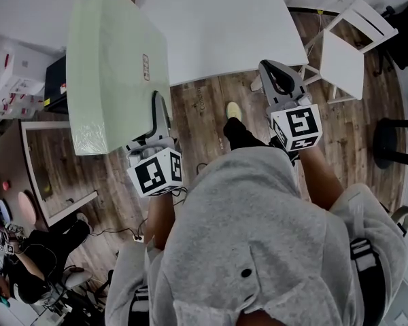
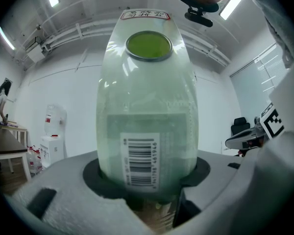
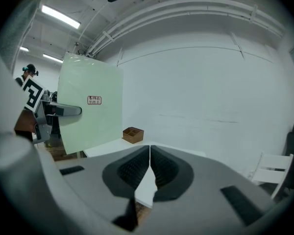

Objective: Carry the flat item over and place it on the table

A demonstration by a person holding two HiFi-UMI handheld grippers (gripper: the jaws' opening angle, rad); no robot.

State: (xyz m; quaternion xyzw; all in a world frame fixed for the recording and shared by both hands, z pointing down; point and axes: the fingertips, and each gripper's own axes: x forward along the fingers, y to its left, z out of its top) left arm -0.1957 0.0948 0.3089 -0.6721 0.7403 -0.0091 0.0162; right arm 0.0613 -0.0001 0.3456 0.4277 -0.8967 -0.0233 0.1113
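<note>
Step in hand: the carry, with nothing set down yet. The left gripper pinches the lower edge of the flat item, a pale green film-wrapped panel with a barcode label near the gripped edge. The jaws are clamped on either face, and only this one claw holds it. In the head view the panel sits at upper left, and its far end overlaps the left corner of the white table.

The right gripper is at centre right with its jaws pressed together and nothing between them. It points toward the table, well apart from the panel.

Next move, as I judge it: bring the panel over bare tabletop, lay it flat, then spread the left claw. A single-edge grip on a broad sheet may let it swing, and the free claw could steady it.

Containers: a small brown divided wooden box stands on the table near the panel's side. I cannot tell what its compartments hold.
</note>
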